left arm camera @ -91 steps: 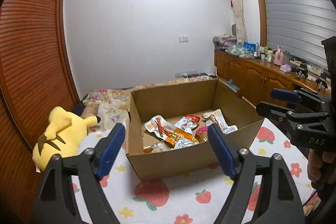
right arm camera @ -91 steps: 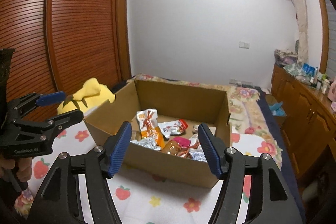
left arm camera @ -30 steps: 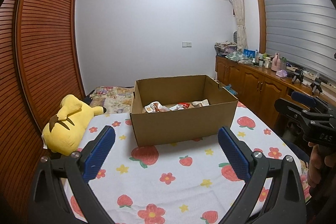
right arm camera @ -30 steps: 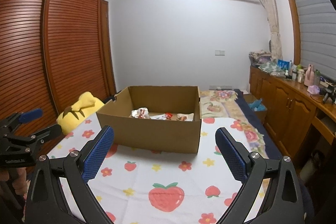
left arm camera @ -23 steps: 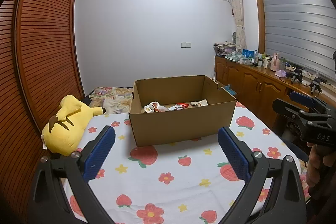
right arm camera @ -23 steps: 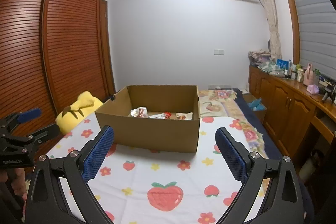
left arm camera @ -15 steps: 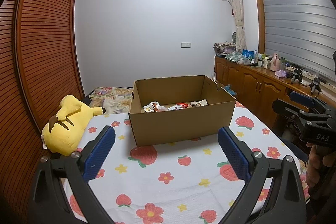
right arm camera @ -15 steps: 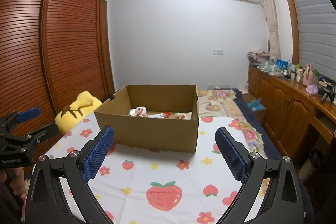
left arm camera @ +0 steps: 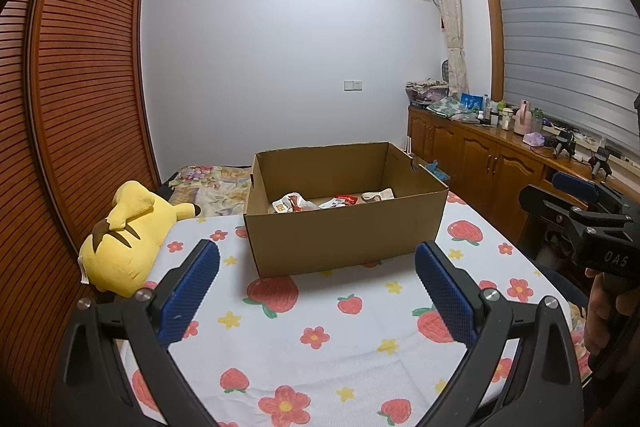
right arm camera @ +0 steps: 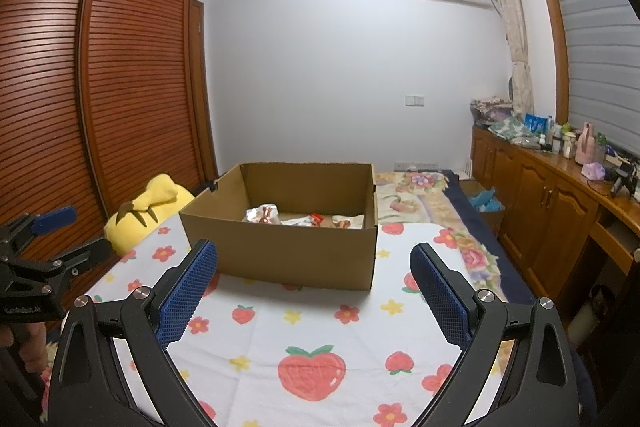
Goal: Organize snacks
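Snacks [left arm camera: 316, 202] lie in small shiny packets at the bottom of a brown cardboard box [left arm camera: 344, 241]. Only their tops show over the near wall of the box: white, silver and red wrappers. In the right wrist view the same snacks [right arm camera: 304, 218] peek out in the box [right arm camera: 296, 255] too. The box has no lid on it and sits on a table with a white cloth [left arm camera: 320, 307] printed with strawberries and flowers.

The left gripper [left arm camera: 316, 281] hangs over the cloth, in front of the box and apart from it. Its two blue fingers [left arm camera: 192, 287] are spread wide and grip nothing. The right gripper [right arm camera: 314, 281] is the same way, with its blue fingers [right arm camera: 188, 291] far apart and nothing between them. Each gripper shows at the edge of the other's view, held by a hand.

A yellow plush toy [left arm camera: 124, 231] lies on the left side of the table, near the box. Behind it stands a big wooden wardrobe [left arm camera: 80, 115]. A wooden cabinet [left arm camera: 480, 155] with bottles on top runs along the right wall.
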Demonstrator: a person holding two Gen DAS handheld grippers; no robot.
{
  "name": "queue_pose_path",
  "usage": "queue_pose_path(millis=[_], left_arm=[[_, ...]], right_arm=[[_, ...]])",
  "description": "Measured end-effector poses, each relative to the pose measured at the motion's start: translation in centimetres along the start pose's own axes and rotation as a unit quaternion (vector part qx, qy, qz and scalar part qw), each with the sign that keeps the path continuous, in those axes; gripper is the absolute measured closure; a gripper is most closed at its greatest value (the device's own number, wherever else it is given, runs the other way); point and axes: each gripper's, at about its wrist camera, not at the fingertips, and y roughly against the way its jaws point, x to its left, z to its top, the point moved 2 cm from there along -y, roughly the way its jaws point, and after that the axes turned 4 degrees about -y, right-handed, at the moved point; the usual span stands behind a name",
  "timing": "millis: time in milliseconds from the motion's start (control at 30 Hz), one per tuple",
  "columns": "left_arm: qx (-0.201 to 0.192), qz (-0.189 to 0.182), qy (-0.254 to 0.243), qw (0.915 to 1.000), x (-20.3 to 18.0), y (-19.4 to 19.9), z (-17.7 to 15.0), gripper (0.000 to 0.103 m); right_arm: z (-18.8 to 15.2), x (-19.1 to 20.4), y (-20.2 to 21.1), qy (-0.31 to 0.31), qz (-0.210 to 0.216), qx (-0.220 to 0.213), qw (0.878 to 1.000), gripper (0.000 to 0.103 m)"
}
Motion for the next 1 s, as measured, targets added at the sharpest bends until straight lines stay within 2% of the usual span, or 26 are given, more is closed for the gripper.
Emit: queue_pose_path(millis=[1000], left_arm=[[-0.002,-0.001,0.000,1.0000,0.15,0.24,-0.05,0.004]], right_arm=[[-0.03,-0.07,0.19,-0.001,0.000,0.001,1.000,0.004]])
